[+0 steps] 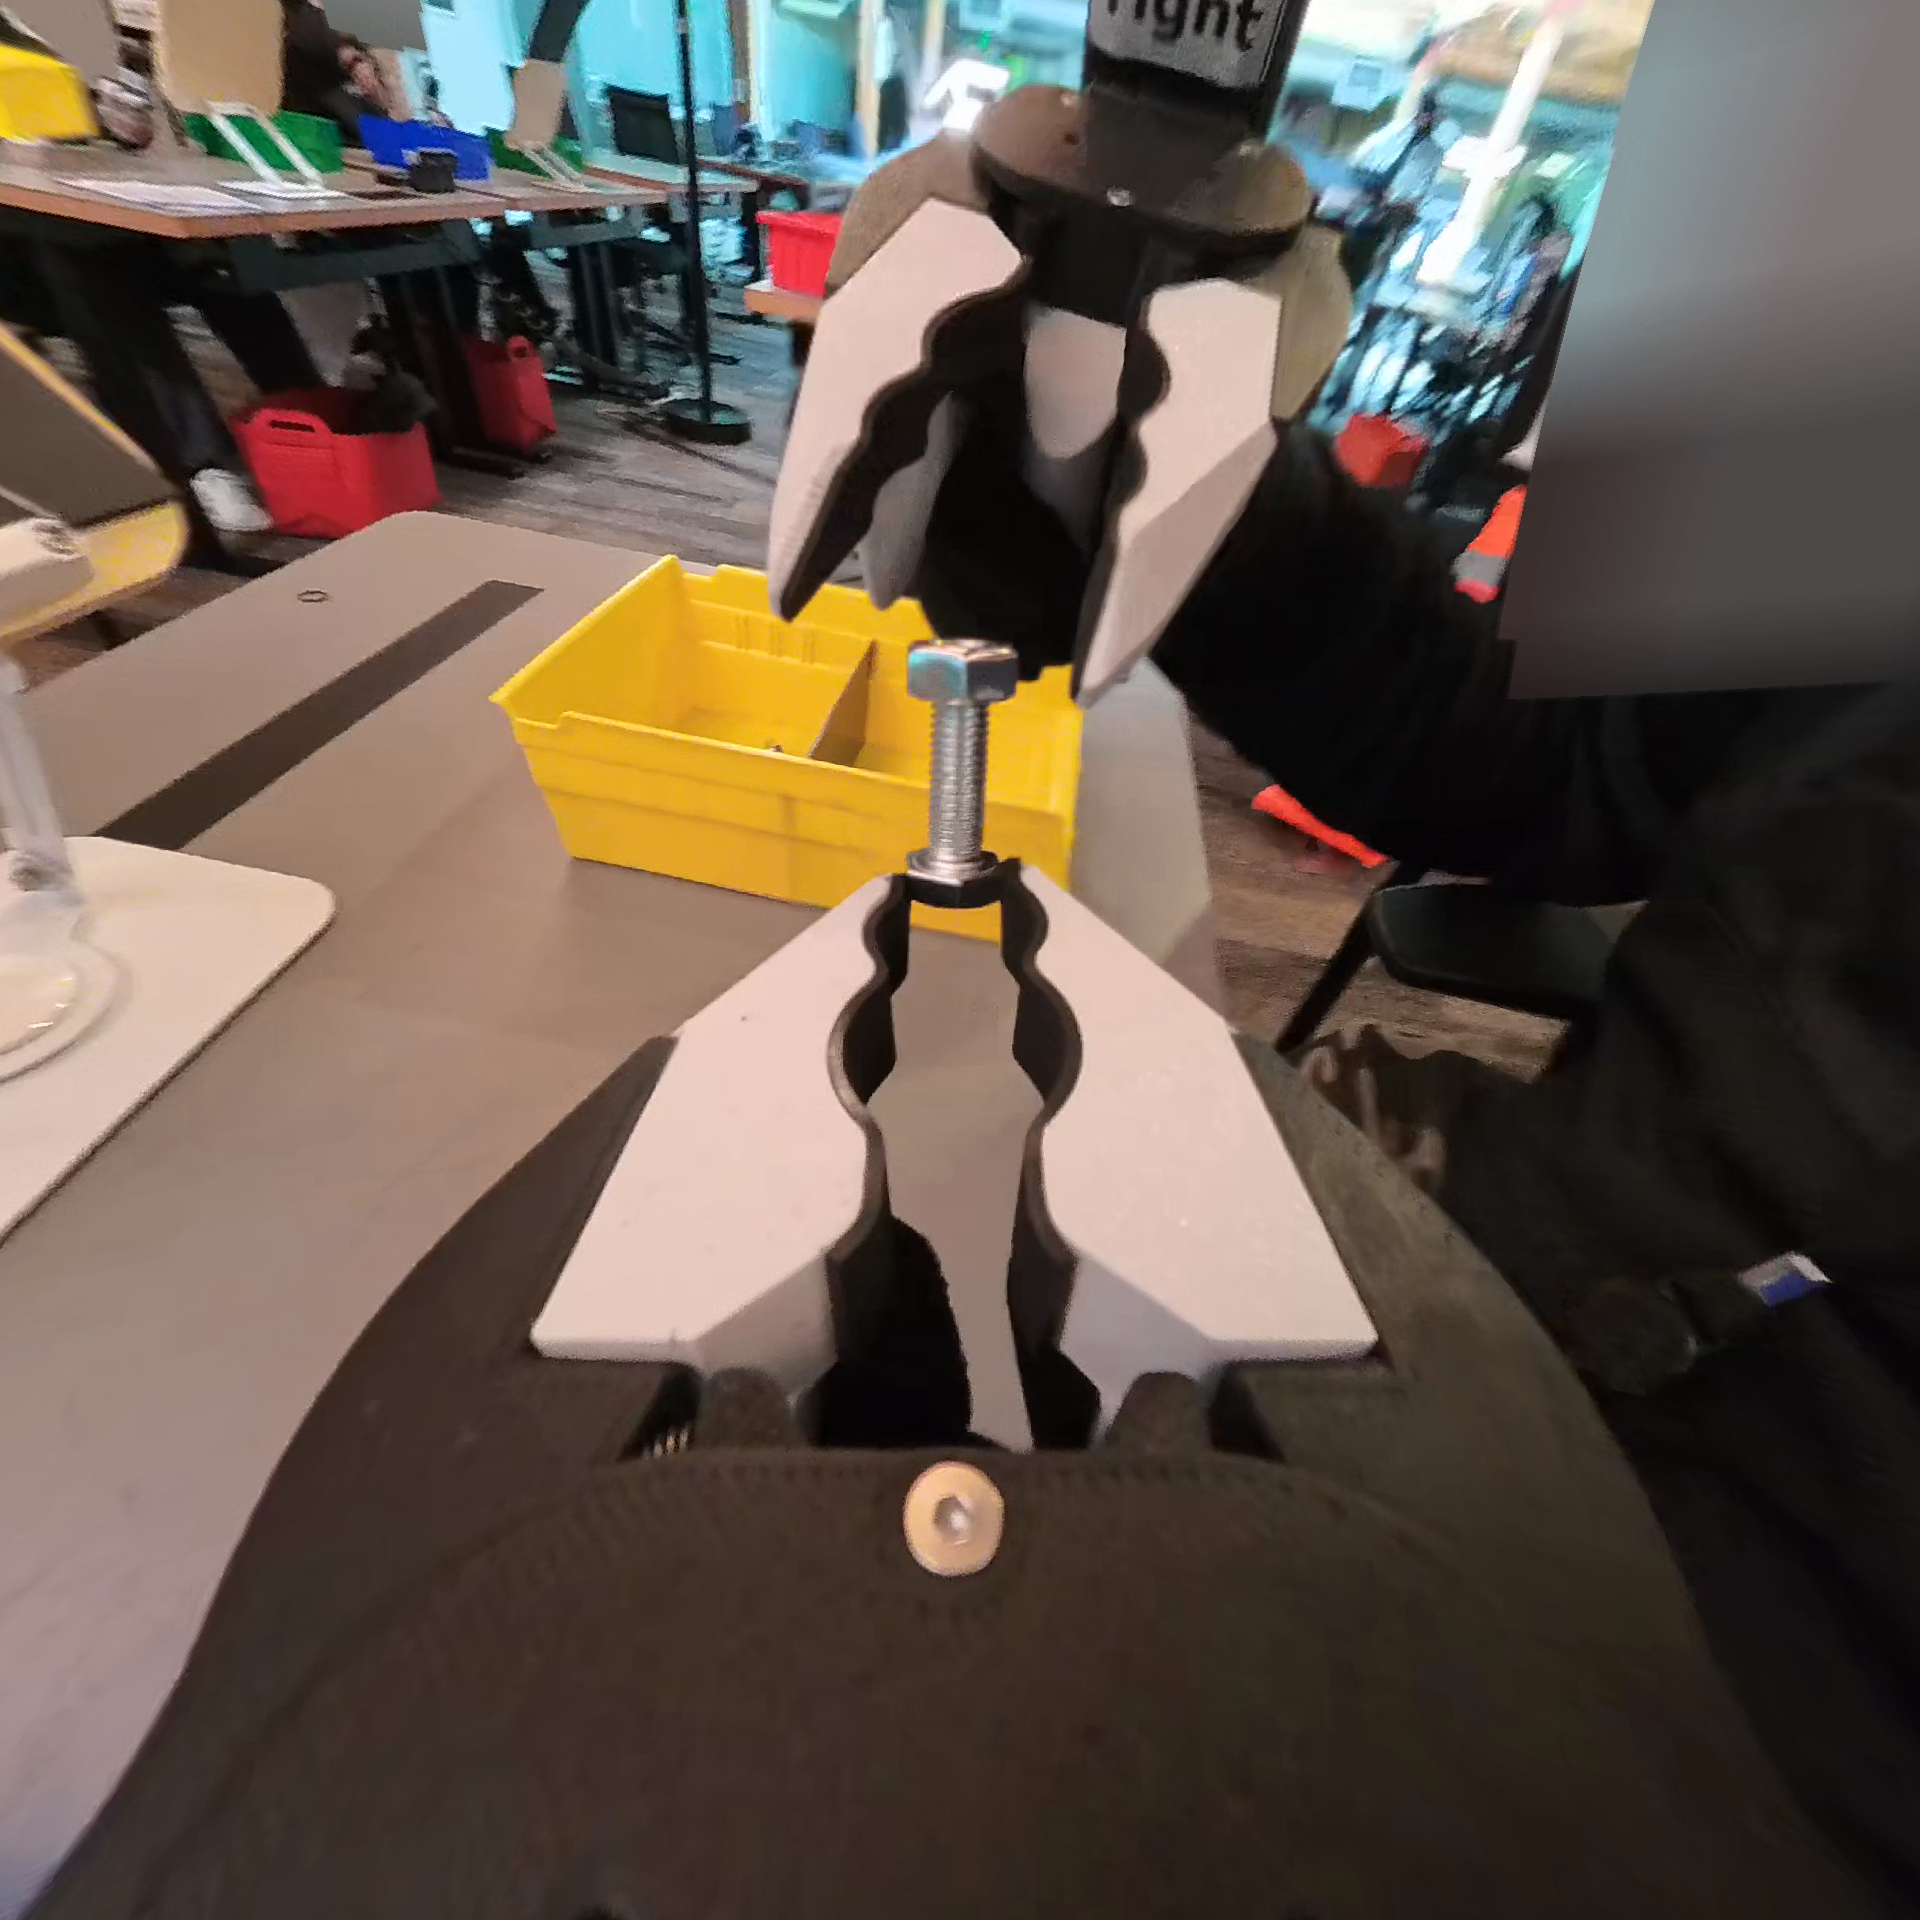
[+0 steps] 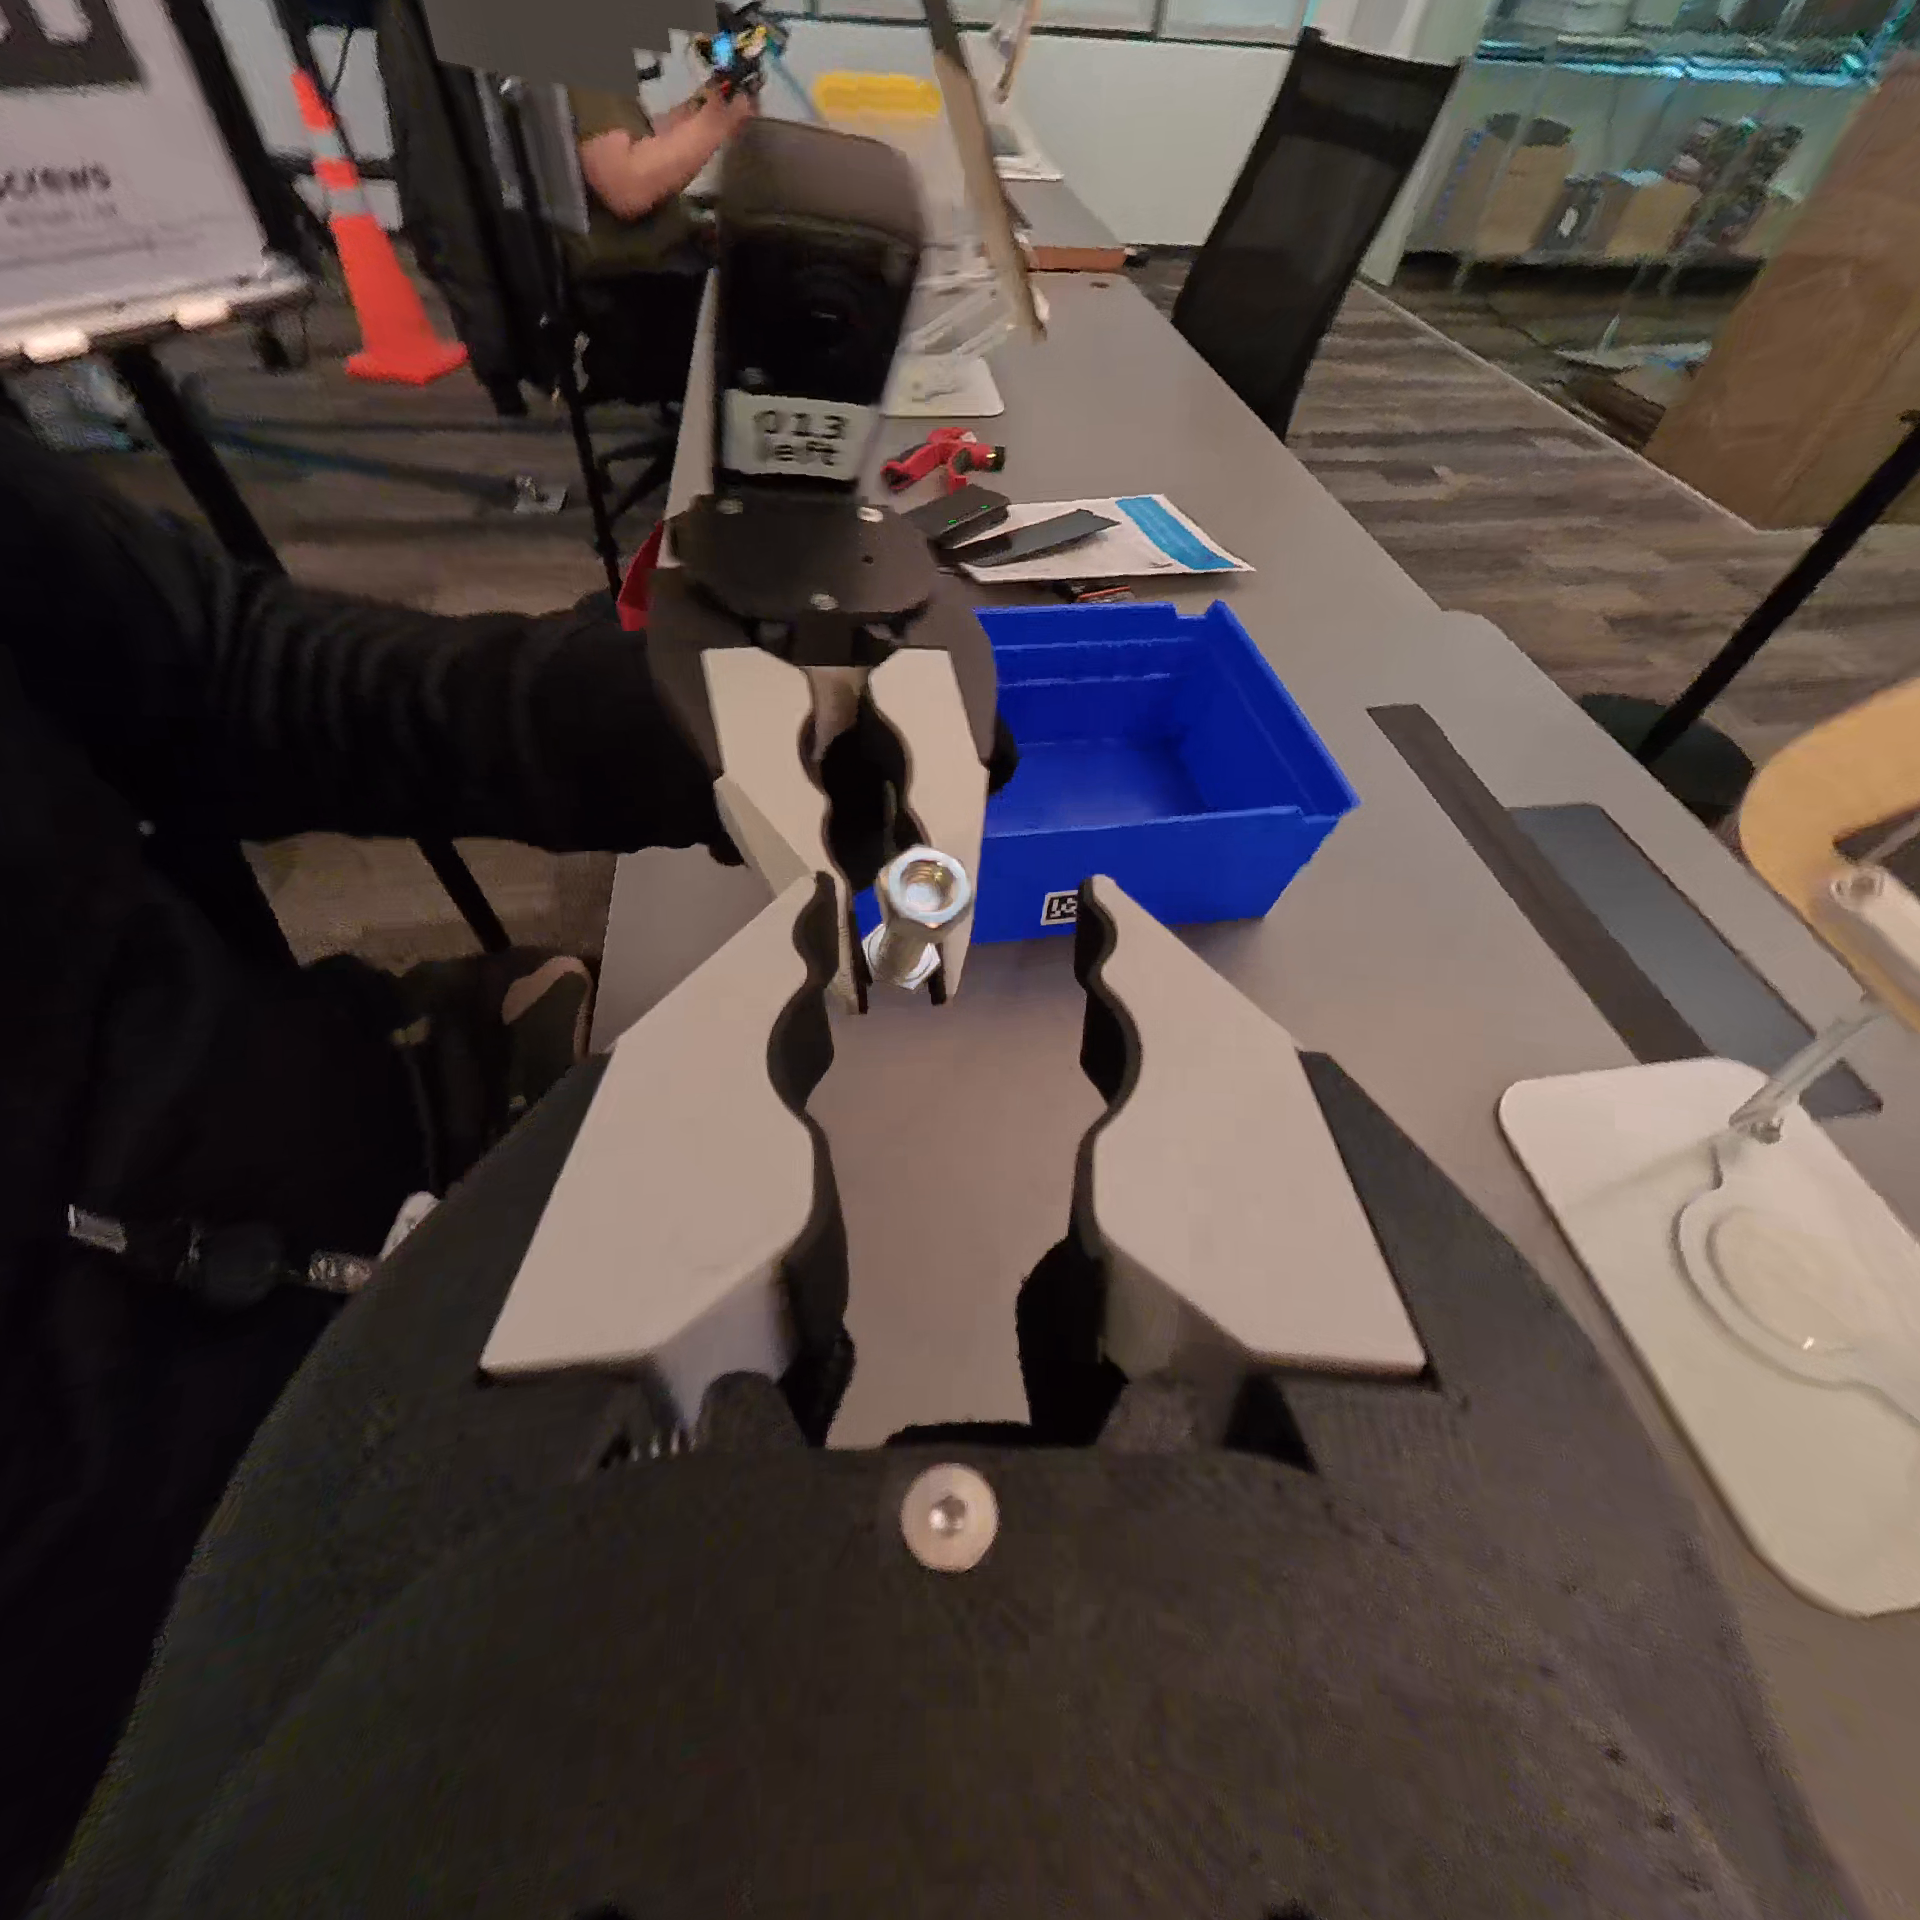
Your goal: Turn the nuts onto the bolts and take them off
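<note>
A silver bolt (image 1: 958, 774) stands upright with its hex head (image 1: 961, 670) on top and a nut (image 1: 951, 868) low on its thread. My left gripper (image 1: 951, 883) is shut on the nut at its fingertips and holds the bolt above the grey table (image 1: 436, 1039). My right gripper (image 1: 945, 634) comes down from above, open, one finger on each side of the bolt head without touching it. In the right wrist view the bolt head (image 2: 920, 891) sits between my open right gripper's (image 2: 956, 899) tips, with the left gripper (image 2: 902, 987) shut on the nut (image 2: 902, 961) beyond.
A yellow bin (image 1: 727, 810) with a divider stands on the table behind the bolt. A blue bin (image 2: 1143, 769) stands behind the left gripper. A white stand base (image 2: 1714, 1299) with a clear holder is at the table's side. Papers and small tools (image 2: 1039, 530) lie farther back. Left tips to right tips: about 4 cm.
</note>
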